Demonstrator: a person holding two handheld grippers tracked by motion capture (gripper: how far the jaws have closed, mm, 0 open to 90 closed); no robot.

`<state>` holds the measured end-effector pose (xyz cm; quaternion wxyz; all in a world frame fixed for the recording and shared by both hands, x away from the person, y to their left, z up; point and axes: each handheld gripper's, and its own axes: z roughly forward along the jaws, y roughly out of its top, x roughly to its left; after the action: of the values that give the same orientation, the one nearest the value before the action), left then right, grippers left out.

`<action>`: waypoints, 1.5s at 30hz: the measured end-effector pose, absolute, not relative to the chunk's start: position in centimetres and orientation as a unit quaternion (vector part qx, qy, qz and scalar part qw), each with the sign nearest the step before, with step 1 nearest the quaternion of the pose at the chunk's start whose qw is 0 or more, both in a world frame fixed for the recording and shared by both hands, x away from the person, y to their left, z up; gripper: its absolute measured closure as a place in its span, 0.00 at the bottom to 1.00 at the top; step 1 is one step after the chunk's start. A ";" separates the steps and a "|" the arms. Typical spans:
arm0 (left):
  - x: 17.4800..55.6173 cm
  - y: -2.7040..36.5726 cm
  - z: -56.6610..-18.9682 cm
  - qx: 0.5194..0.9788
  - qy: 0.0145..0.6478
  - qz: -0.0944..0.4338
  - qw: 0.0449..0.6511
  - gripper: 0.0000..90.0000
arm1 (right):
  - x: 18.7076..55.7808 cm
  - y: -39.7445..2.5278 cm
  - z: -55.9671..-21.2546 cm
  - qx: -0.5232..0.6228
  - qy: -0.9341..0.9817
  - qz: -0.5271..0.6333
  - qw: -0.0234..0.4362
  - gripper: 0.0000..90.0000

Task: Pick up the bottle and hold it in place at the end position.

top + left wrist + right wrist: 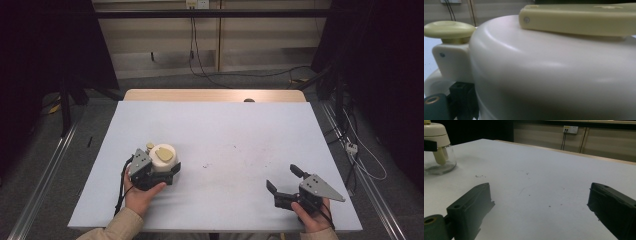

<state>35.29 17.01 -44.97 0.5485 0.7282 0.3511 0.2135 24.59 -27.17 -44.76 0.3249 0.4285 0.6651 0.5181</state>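
A small jar (163, 156) with a cream lid and a clear glass base (439, 161) stands on the left half of the pale blue table top (225, 130). The lid (544, 65) carries a yellowish flat handle (579, 20) and a round knob (449, 29). My left gripper (162, 166) is shut on the jar, its jaws on either side of the lid. One black finger (461, 98) shows at the lid's lower left. My right gripper (284, 178) (540, 192) rests near the front right, open, with bare table between its jaws.
A wooden table edge (215, 95) runs along the back. Cables (200, 65) hang from a wall socket and lie on the floor behind. Dark stands and more cables flank the table on both sides. A few small dark specks (206, 165) mark the table's middle.
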 end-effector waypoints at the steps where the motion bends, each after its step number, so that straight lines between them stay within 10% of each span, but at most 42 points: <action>1: 35.3 17.0 -44.9 0.730 0.347 0.218 0.547 0.07 | 24.6 -27.2 -44.8 0.429 0.665 0.518 0.325 0.05; 45: 37.8 14.2 -41.2 0.704 0.332 0.218 0.589 0.07 | 25.1 -27.1 -44.6 0.421 0.666 0.520 0.329 0.05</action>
<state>37.76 14.16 -41.22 0.5889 0.7039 0.3319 0.2181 25.09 -27.07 -44.55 0.3295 0.4209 0.6662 0.5201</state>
